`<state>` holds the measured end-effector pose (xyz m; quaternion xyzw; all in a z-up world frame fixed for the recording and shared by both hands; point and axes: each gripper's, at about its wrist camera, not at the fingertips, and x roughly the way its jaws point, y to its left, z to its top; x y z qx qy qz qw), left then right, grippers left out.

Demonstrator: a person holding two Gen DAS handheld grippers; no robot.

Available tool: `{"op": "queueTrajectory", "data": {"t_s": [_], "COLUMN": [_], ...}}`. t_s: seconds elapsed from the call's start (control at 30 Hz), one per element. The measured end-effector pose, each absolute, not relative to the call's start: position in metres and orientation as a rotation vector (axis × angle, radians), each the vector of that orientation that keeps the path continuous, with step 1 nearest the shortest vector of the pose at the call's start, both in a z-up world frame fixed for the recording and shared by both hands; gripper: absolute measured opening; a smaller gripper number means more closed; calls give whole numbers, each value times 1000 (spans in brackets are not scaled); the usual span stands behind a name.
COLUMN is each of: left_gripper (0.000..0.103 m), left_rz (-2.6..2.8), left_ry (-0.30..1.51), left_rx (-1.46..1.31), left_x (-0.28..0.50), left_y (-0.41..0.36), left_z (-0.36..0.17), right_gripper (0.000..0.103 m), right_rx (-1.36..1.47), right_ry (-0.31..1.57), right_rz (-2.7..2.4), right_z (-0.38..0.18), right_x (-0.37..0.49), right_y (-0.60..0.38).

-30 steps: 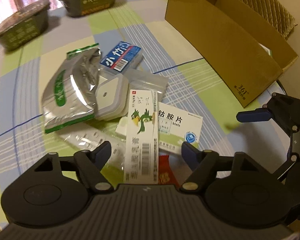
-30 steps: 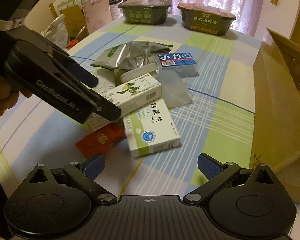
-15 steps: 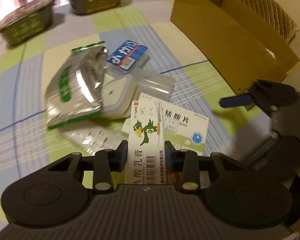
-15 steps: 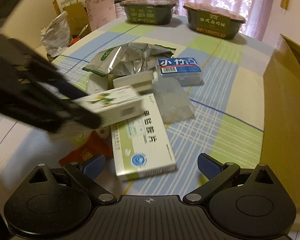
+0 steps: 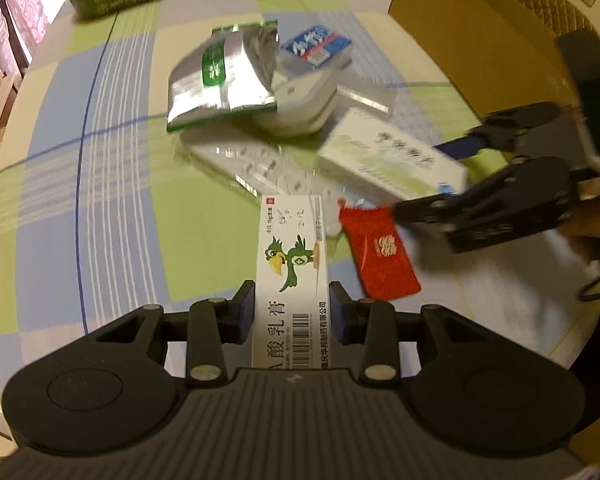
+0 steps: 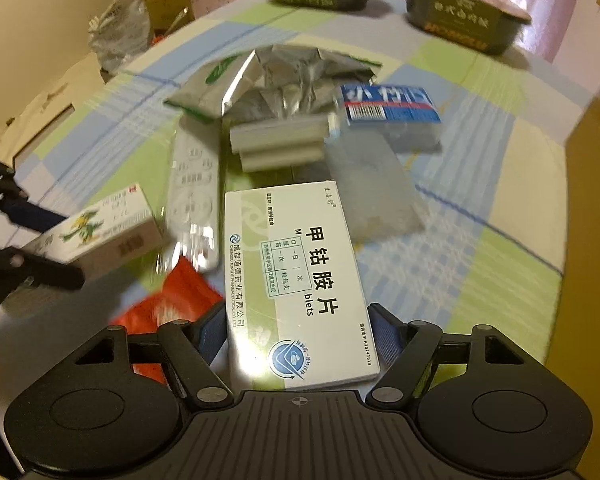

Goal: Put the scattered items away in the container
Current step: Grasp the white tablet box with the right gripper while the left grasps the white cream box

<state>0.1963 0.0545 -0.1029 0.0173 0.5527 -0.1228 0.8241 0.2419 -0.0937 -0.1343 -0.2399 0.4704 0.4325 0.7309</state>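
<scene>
Across the checked tablecloth (image 5: 112, 184), I read the scene from the biggest thing down: the open cardboard box (image 5: 472, 28), my container, stands at about one o'clock in the left wrist view, well apart from the pile. At twelve o'clock lies the crumpled silver foil pouch (image 5: 220, 76), soft, light and likely slippery, so I would pinch a flat edge and not its belly. Just beside it sit a blue-labelled packet (image 5: 316, 46) and a pale lidded plastic case (image 5: 304, 104), with a blister strip (image 5: 260, 164) nearer me. My right gripper (image 6: 296, 340) has its jaws around the near end of the white tablet box (image 6: 296, 272), the pads touching or almost touching its long sides; it looks closed on it, though I cannot tell whether the box is lifted off the cloth. My left gripper (image 5: 292, 310) is clamped on the narrow ointment carton (image 5: 292, 264) with the green bird, held across its width near the barcode end, so most of its length sticks out ahead. Both cartons should be light, stiff and thin-walled, so I judge a modest squeeze on the long edges is enough; harder would dent them. At two o'clock from the carton lies a small red sachet (image 5: 380, 256), flat and limp, best taken by an edge.
</scene>
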Motion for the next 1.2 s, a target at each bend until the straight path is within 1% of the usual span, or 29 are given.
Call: {"op": "queueTrajectory", "data": {"t_s": [0.13,0.27,0.47,0.67,0.73,0.77,0.83,1.2], "left_gripper": [33,34,34,34,33,33,33,33], "left_rz": [-253,-251,-257,-257,-253,-251,-248,-261], "left_ry": [1184,1192,1215,1228,1230,1232,1231,1191], "left_rx": [26,23,53,78,72,69,58,29], "left_x": [194,197,203,205,204,203,200,170], "left_y": [55,56,52,49,49,49,51,40], "left_z": [-110,-116,-123,-129,-129,-128,-126,-96], "right_gripper": [76,76,77,76,76,73,73,73], "right_rx": [-557,-598,-601,-565,-562,-559,-544,-448], "right_ry": [1071,1041,1035,1067,1073,1075,1081,1043], "right_rz": [926,927,939,934,927,918,901,830], "right_z": [-132,-135,-140,-143,-144,-143,-142,-97], "right_x": [223,211,218,231,232,232,231,204], "right_y": [-120,-134,-122,-114,-114,-114,-117,-157]}}
